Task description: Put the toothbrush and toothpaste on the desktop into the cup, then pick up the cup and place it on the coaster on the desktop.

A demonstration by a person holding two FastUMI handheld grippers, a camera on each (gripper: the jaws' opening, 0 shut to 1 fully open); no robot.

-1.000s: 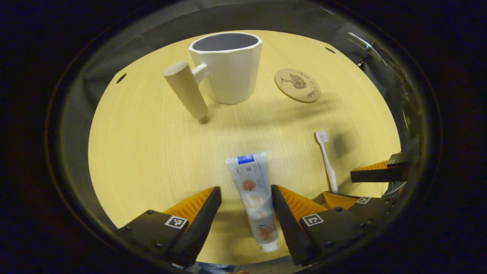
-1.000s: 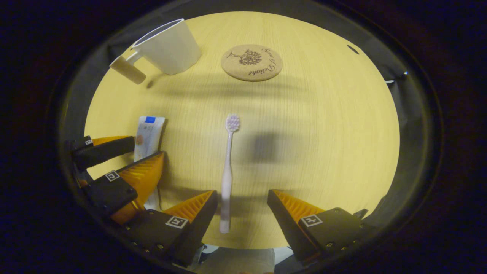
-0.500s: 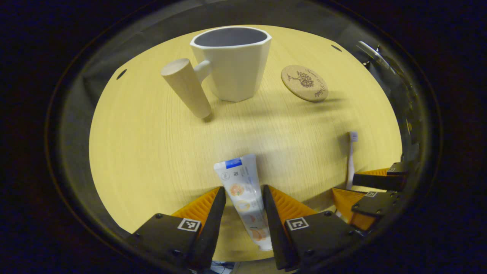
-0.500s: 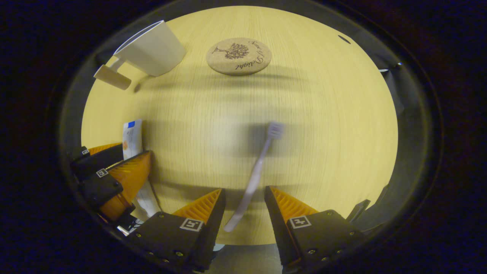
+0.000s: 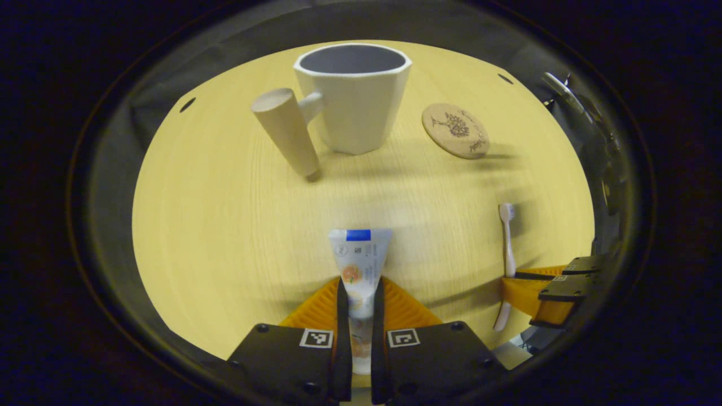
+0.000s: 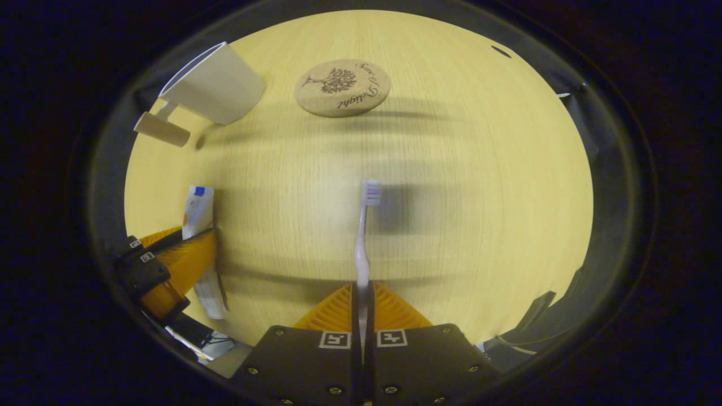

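Observation:
My left gripper (image 5: 357,294) is shut on the white toothpaste tube (image 5: 357,254), whose blue-banded end points toward the cup. The white faceted cup (image 5: 355,98) with a wooden peg handle (image 5: 286,138) stands upright at the far side of the table. My right gripper (image 6: 362,290) is shut on the handle of the white toothbrush (image 6: 364,225), bristle head pointing forward. The round cork coaster (image 6: 342,88) lies flat ahead of it, right of the cup (image 6: 211,84). The right gripper (image 5: 541,285) with the toothbrush (image 5: 507,237) appears at the right of the left gripper view; the left gripper (image 6: 169,265) with the toothpaste (image 6: 198,214) at the left of the right gripper view.
The round pale wooden table (image 5: 225,225) has small dark holes near its far edge (image 5: 187,104). The coaster (image 5: 456,129) lies to the right of the cup, with bare tabletop between it and both grippers.
Both grippers have shut: the left on the toothpaste tube, the right on the toothbrush handle. The toothbrush swung and now points straight ahead in the right gripper.

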